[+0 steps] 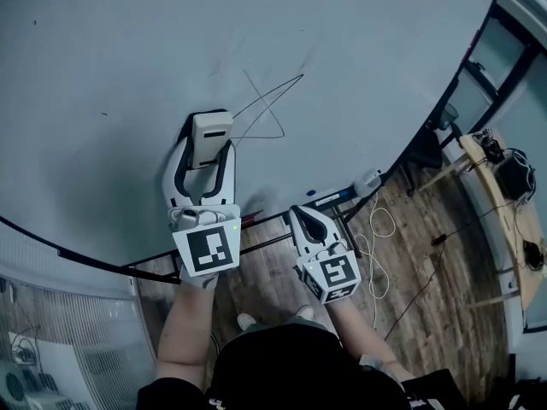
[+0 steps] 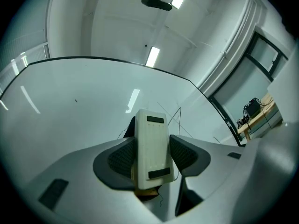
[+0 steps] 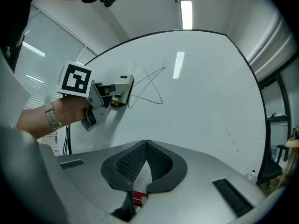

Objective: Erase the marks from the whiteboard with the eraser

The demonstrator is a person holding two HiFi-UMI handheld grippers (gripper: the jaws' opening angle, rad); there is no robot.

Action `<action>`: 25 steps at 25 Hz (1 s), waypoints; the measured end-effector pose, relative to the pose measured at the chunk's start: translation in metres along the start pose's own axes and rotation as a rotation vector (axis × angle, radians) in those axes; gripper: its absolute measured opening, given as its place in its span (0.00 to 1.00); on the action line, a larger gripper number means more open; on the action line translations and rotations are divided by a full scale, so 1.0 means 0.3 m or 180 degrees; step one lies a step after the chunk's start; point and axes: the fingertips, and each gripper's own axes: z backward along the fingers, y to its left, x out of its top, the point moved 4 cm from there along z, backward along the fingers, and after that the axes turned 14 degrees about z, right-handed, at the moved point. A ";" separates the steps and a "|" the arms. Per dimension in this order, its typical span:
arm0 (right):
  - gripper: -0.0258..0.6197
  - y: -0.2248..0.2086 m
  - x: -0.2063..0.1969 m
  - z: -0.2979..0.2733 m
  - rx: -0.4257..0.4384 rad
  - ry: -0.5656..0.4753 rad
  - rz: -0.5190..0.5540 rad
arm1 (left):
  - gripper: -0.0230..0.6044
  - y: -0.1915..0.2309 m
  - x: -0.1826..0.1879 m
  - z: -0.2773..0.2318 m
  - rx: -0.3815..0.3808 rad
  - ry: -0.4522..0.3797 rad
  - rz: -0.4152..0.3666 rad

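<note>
Left gripper (image 1: pixel 208 146) clamped on the eraser (image 1: pixel 211 131), flat against the whiteboard (image 1: pixel 282 32) just left of the looped marks (image 1: pixel 272 102); left gripper view shows pads squeezing its sides; right gripper (image 1: pixel 309 220) near the board's lower edge, its own view showing jaws together, empty.

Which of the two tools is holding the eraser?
The left tool, shut on the white eraser beside the scribble on the whiteboard. The right tool has its jaws together and holds nothing.
</note>
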 end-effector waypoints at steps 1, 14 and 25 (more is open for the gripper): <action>0.08 0.009 -0.001 -0.004 0.0019 0.0007 0.0002 | 0.44 0.004 -0.015 0.011 0.0002 0.0029 -0.0020; 0.08 0.042 -0.048 0.001 0.0078 0.0112 -0.0017 | 0.43 -0.012 -0.269 0.115 0.0057 0.0581 0.0315; 0.08 -0.023 -0.071 0.065 -0.0052 0.0162 -0.0018 | 0.43 -0.058 -0.217 0.047 0.0248 0.0363 0.0969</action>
